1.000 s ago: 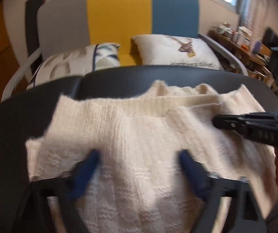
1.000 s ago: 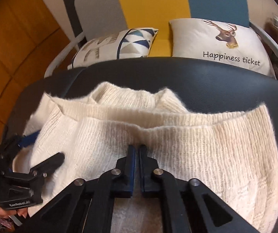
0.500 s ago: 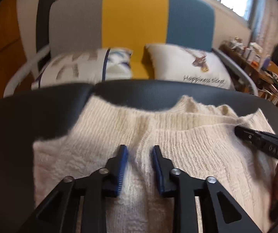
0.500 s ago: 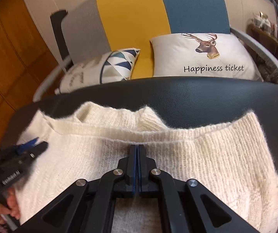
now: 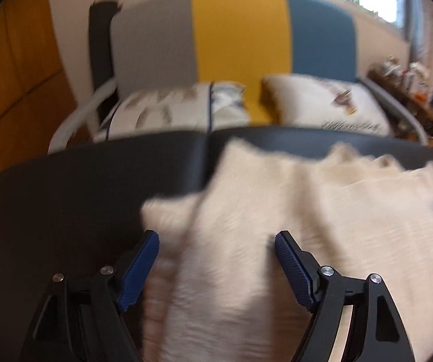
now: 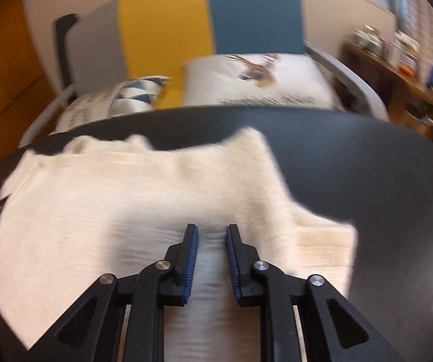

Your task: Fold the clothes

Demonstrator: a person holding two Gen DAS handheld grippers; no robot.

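A: L tool — status?
B: Blue pads spread wide, gripping nothing. Cream knit sweater lies on the dark desk, bunched w/ layers overlapping. Its left edge sits right between the L pads; the bulk runs off to the right of that tool.
A: Long axis?
B: Side to side across the desk, roughly. Frames are blurry, so can't tell which end is hem vs neck.
A: R tool?
B: Pads a narrow gap apart, not clamped; knit shows in the gap, directly under it. From that view the sweater spreads mostly left, w/ a layered corner just right of the tool.
A: Which is nearer the cloth?
B: Both over it. L is at the left edge, R is toward the right end. My guess: any next fold turns on that side-to-side axis, one tool per end. How far along the folding is, can't say.
A: Beyond the desk?
B: Sofa, two cushions.
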